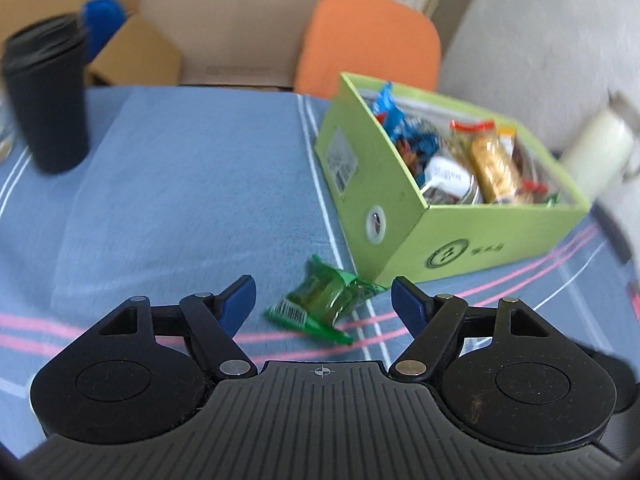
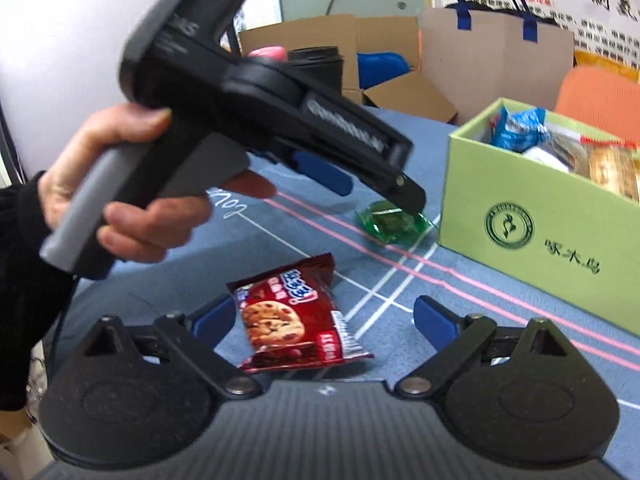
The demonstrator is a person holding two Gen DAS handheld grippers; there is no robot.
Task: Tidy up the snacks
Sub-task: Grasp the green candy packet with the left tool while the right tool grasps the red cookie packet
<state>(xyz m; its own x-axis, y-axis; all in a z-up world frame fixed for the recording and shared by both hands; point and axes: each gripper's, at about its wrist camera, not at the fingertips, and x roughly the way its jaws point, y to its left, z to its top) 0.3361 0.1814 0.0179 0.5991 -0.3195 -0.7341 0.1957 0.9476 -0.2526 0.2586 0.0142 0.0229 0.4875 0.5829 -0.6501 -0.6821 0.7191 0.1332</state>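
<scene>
A green wrapped snack (image 1: 324, 300) lies on the blue striped cloth beside the green box (image 1: 400, 208). My left gripper (image 1: 322, 282) is open and straddles the snack, with its blue pads (image 1: 240, 300) clear of the wrapper on both sides. In the right wrist view a hand holds this left gripper (image 2: 378, 194), tilted down over the same green snack (image 2: 392, 222). A red chocolate-chip cookie packet (image 2: 296, 316) lies flat between the fingers of my right gripper (image 2: 322, 306), which is open and does not touch it. The green box (image 2: 520, 208) holds several wrapped snacks.
A black cup (image 1: 48, 100) stands at the far left of the table. An orange chair (image 1: 368, 40) and cardboard boxes (image 1: 216, 20) stand behind the table. A brown paper bag with blue handles (image 2: 492, 52) stands at the back. Something white and blurred (image 1: 600, 148) shows at the right edge.
</scene>
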